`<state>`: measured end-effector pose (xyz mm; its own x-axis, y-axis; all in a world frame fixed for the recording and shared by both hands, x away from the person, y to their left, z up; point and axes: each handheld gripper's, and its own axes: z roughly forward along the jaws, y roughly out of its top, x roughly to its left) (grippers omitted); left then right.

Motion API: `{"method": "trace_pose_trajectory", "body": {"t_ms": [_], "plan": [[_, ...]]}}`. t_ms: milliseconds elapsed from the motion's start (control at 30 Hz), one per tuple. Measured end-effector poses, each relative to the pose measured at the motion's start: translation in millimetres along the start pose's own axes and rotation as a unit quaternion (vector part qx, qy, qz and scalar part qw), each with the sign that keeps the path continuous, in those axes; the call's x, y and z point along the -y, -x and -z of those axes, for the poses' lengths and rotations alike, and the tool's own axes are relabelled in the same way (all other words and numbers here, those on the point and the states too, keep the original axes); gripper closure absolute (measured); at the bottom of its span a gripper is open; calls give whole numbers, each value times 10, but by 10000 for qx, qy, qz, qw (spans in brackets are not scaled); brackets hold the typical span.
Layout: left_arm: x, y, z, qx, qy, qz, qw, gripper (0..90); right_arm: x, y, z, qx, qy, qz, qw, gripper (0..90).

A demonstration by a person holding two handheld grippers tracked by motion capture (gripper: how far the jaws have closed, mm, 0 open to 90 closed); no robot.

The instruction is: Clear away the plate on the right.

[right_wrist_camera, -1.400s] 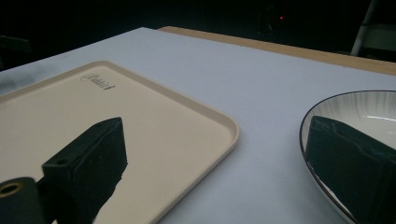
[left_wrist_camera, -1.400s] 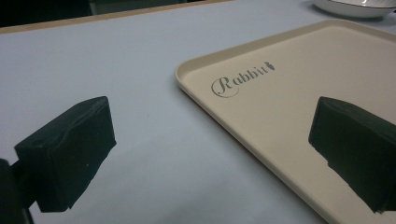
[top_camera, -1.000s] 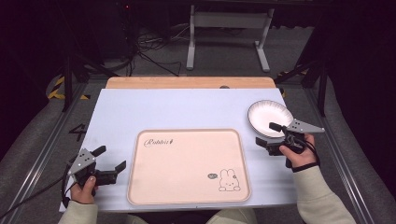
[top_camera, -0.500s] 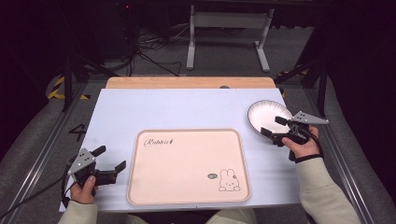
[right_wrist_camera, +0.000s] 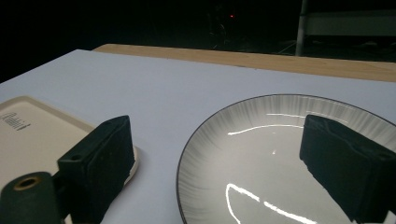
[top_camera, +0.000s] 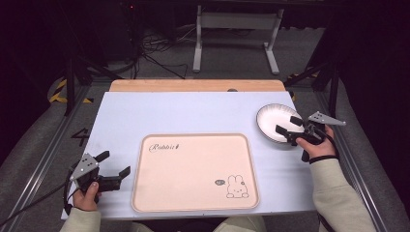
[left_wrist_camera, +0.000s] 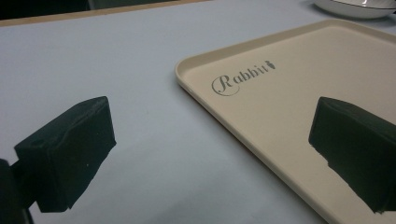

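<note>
A beige tray (top_camera: 193, 174) printed with "Rabbit" and a small bunny lies in the middle of the table. To its right rests a white plate (top_camera: 270, 118) with a dark rim and grey streaks. My right gripper (top_camera: 288, 124) is open at the plate's near-right rim. In the right gripper view (right_wrist_camera: 219, 144), one jaw is over the plate (right_wrist_camera: 261, 140) and the other is outside the rim near the tray's corner (right_wrist_camera: 28, 126). My left gripper (top_camera: 115, 163) is open by the tray's left edge; in its own view (left_wrist_camera: 210, 135) it straddles the tray's rim (left_wrist_camera: 303, 60).
The pale blue table top (top_camera: 169, 113) ends in a wooden strip (top_camera: 193, 85) at the far edge. Beyond it stands a grey metal frame (top_camera: 237, 21) among floor cables. The plate (left_wrist_camera: 355, 7) shows far off in the left gripper view.
My right gripper has moved away from the person and onto the plate's rim, staying open. The left gripper has held its place by the tray.
</note>
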<state>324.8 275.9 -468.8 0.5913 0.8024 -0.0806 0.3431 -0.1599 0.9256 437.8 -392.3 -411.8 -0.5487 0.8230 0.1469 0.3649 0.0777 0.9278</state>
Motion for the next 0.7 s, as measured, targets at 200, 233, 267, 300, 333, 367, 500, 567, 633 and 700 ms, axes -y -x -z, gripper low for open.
{"method": "trace_pose_trajectory", "body": {"t_ms": [200, 233, 267, 300, 333, 367, 500, 567, 633, 700], "plan": [[-1, -1, -1, -1, -9, 5, 10000, 9, -2, 93, -23, 335, -303, 274, 9986, 161], [0, 0, -2, -11, 2, 12, 10000, 9, -10, 148, -26, 493, -341, 266, 9978, 173], [0, 0, -2, -11, 2, 12, 10000, 9, -10, 148, -26, 493, -341, 266, 9978, 173], [0, -1, -3, -10, -2, 11, 10000, 9, -23, 199, -27, 658, -446, 322, 9963, 202], [0, -1, -3, -10, -2, 11, 10000, 9, -27, 214, -28, 712, -501, 337, 9956, 215], [0, -1, -3, -11, 1, 17, 10000, 9, -27, 214, -28, 712, -501, 337, 9956, 215], [0, -1, -4, -9, 4, 17, 10000, 9, -43, 297, -55, 991, -774, 252, 9917, 245], [0, -2, -3, -9, -2, 11, 10000, 9, -45, 342, -64, 1111, -824, 226, 9901, 264], [0, -3, -3, -7, -1, 13, 10000, 9, -37, 401, -96, 1226, -916, 158, 9881, 272], [0, -3, -2, -13, -5, 15, 10000, 9, -33, 450, -127, 1298, -990, 176, 9864, 279]]}}
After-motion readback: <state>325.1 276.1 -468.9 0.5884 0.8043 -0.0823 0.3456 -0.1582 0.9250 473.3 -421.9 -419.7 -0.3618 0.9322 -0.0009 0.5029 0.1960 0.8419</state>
